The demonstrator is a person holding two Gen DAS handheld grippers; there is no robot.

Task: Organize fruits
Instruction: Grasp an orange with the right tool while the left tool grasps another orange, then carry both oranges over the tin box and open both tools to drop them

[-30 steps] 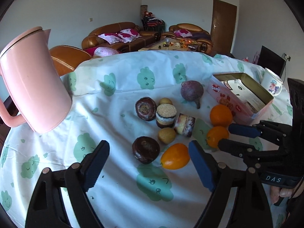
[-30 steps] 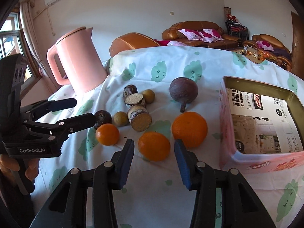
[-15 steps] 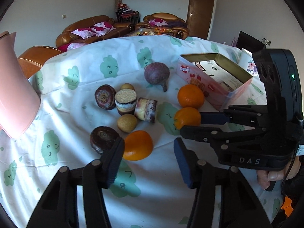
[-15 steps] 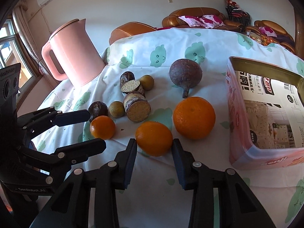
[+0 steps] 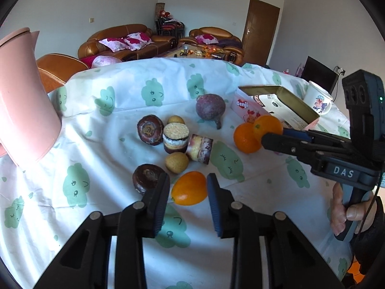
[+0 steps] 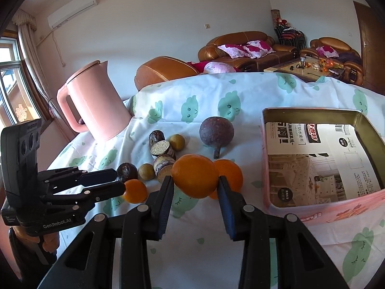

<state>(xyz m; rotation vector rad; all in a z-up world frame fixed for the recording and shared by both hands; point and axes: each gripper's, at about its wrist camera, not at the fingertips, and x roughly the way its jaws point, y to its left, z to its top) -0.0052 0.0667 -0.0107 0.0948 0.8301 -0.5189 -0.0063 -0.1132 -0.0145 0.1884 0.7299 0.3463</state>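
Observation:
My right gripper (image 6: 194, 183) is shut on an orange (image 6: 194, 175) and holds it lifted above the cloth; it also shows in the left wrist view (image 5: 267, 127). A second orange (image 6: 228, 172) lies behind it. My left gripper (image 5: 188, 187) has its fingers on both sides of a small orange (image 5: 189, 187) that rests on the cloth; whether the pads touch it is unclear. In the right wrist view the left gripper (image 6: 119, 183) reaches that small orange (image 6: 135, 191). An open pink tin (image 6: 322, 159) stands to the right.
A purple round fruit with a stem (image 5: 210, 107), dark brown fruits (image 5: 149, 132), cut pieces (image 5: 175, 137) and small yellow-brown fruits (image 5: 176, 162) lie mid-table. A pink kettle (image 6: 92, 101) stands at the left. A white mug (image 5: 317, 98) stands behind the tin.
My right gripper has closed on the orange and lifted it off the cloth. My left gripper has moved forward and narrowed around the small orange.

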